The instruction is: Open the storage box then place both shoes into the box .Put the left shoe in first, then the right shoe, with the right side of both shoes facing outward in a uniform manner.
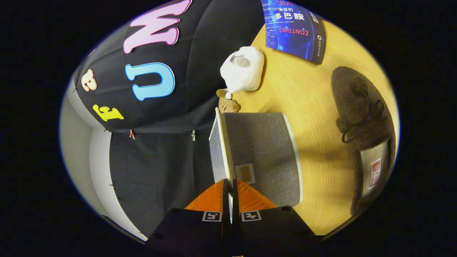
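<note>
- Across the left half of the frame, the booth's black cloth wall (pixel 157 117) is seen, with a pale wall (pixel 80 142) showing past its edge at far left.
- Over the right half of the frame, a light wooden tabletop (pixel 314 107) is spread, its grain running in long arcs.
- At the centre of the frame, the grey fabric storage box (pixel 264 153) is seen standing on the tabletop, with pale trim along its edges and a small tan patch near the fingers.
- A thin pale edge of the storage box lid (pixel 225 146) is seen running from the centre of the frame down to the fingertips.
- At the right of the frame, a dark brown fuzzy shoe (pixel 360 110) with a lace bow is seen lying on the tabletop, well apart from the box; a labelled insole is visible at its opening.
- At the top centre, a dark blue printed book (pixel 294 28) is laid on the tabletop.
- Just below and left of it, a white crumpled object (pixel 242 69) is seen, and a small brown plush toy (pixel 228 103) sits between it and the box.
- At the bottom centre, the gripper (pixel 230 191) is closed almost fully, both fingers pressed against the thin lid edge between them.
</note>
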Demonstrator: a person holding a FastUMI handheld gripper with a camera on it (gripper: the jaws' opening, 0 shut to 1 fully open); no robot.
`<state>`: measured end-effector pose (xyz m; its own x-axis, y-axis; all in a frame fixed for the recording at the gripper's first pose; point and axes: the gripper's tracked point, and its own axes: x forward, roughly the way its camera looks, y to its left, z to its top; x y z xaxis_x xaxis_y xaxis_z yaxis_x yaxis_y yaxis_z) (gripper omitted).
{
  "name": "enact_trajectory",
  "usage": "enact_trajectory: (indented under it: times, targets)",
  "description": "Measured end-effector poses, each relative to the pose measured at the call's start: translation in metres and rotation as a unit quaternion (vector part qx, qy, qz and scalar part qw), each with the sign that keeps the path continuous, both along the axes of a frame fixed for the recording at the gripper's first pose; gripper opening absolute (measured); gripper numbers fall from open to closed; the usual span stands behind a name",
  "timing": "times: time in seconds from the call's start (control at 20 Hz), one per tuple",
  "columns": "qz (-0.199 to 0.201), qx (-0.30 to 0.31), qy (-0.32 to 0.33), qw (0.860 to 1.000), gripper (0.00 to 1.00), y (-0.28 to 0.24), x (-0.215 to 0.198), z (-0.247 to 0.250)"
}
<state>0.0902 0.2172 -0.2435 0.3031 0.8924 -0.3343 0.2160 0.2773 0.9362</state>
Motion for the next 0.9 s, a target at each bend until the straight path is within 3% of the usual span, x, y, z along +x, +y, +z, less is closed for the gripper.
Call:
enact_trajectory:
  times: [0.3, 0.6, 0.9]
  targets:
    - [-0.004, -0.022, 0.018, 1.0, 0.05, 0.001, 0.002, -0.006]
    - [-0.018, 0.019, 0.054, 0.998, 0.08, 0.01, 0.003, -0.007]
    - [-0.03, 0.07, 0.092, 0.993, 0.25, 0.028, 0.002, -0.009]
